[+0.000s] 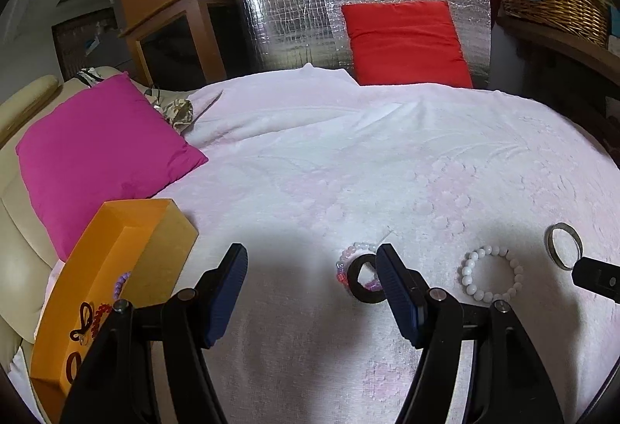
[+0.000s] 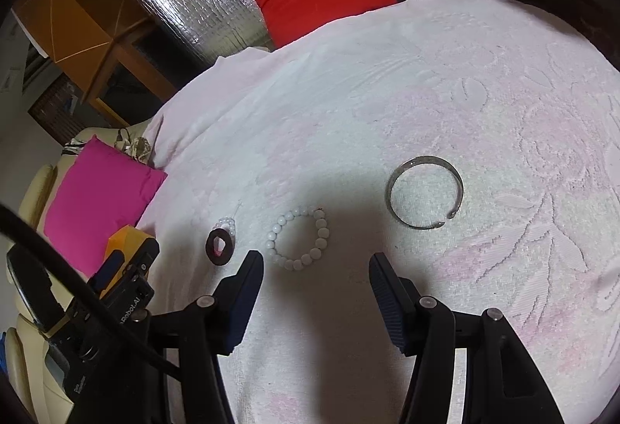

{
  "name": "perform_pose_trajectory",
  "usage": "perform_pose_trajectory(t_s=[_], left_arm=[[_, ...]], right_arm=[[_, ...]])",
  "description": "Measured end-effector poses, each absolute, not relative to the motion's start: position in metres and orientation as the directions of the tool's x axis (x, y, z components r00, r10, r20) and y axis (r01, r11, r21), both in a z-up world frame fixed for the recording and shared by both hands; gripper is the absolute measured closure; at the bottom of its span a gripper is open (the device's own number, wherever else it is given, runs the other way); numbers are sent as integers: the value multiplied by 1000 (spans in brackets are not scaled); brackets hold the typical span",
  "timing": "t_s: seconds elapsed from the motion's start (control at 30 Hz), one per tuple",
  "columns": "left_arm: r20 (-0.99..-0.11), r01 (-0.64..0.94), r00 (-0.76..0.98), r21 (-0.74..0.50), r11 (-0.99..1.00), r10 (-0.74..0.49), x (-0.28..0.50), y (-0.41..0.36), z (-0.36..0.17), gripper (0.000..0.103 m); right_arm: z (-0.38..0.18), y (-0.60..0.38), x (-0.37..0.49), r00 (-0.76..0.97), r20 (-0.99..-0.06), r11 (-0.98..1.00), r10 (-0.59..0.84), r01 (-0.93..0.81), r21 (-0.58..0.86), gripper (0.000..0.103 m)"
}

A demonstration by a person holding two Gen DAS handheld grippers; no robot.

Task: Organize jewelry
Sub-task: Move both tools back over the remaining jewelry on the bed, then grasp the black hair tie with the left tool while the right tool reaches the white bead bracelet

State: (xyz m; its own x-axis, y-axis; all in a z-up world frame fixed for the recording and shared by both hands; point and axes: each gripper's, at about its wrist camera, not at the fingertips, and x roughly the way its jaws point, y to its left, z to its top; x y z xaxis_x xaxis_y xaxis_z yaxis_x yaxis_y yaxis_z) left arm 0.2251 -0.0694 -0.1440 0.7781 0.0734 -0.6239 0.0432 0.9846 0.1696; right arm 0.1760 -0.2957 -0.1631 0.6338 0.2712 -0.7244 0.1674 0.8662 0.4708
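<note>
The round white-bead bracelet [image 2: 297, 237] lay flat on the pale pink towel [image 2: 426, 94], just ahead of the right gripper [image 2: 314, 294] and slightly left of centre, nearer it than the left gripper [image 1: 312, 292], both jaws wide open and empty.

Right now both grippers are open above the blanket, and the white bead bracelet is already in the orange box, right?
Not quite: the white bead bracelet lies on the blanket, outside the orange box, as the right wrist view shows. Both grippers, left and right, are open.
</note>
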Motion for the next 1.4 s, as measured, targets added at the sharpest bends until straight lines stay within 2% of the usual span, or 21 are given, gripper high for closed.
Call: perform_pose_trajectory(t_s=[0.1, 0.4, 0.57, 0.8, 1.23, 1.27, 1.37, 1.4], left_arm=[[-636, 59, 769, 169, 984, 63, 227, -70, -147, 33], [-776, 186, 628, 84, 979, -52, 244, -68, -175, 33], [-788, 152, 615, 79, 985, -32, 255, -45, -178, 33], [-798, 101, 603, 91, 991, 12, 267, -12, -185, 33], [-778, 257, 595, -53, 965, -201, 284, -39, -190, 33], [-777, 263, 595, -56, 963, -207, 286, -40, -192, 36], [-775, 299, 582, -77, 951, -246, 294, -45, -198, 57], [-773, 312, 576, -94, 946, -267, 296, -47, -199, 59]], right_arm=[[-164, -298, 176, 632, -727, 866, 267, 173, 469, 42], [-165, -344, 175, 652, -739, 850, 170, 284, 445, 42], [-175, -368, 174, 631, -760, 823, 156, 343, 453, 42], [-184, -358, 185, 602, -759, 798, 248, 317, 512, 43], [-199, -326, 207, 558, -775, 795, 298, 304, 525, 43], [-200, -326, 207, 556, -775, 794, 300, 305, 526, 43], [-201, -326, 206, 553, -776, 790, 303, 310, 529, 43], [-202, -326, 206, 553, -776, 789, 304, 310, 530, 43]])
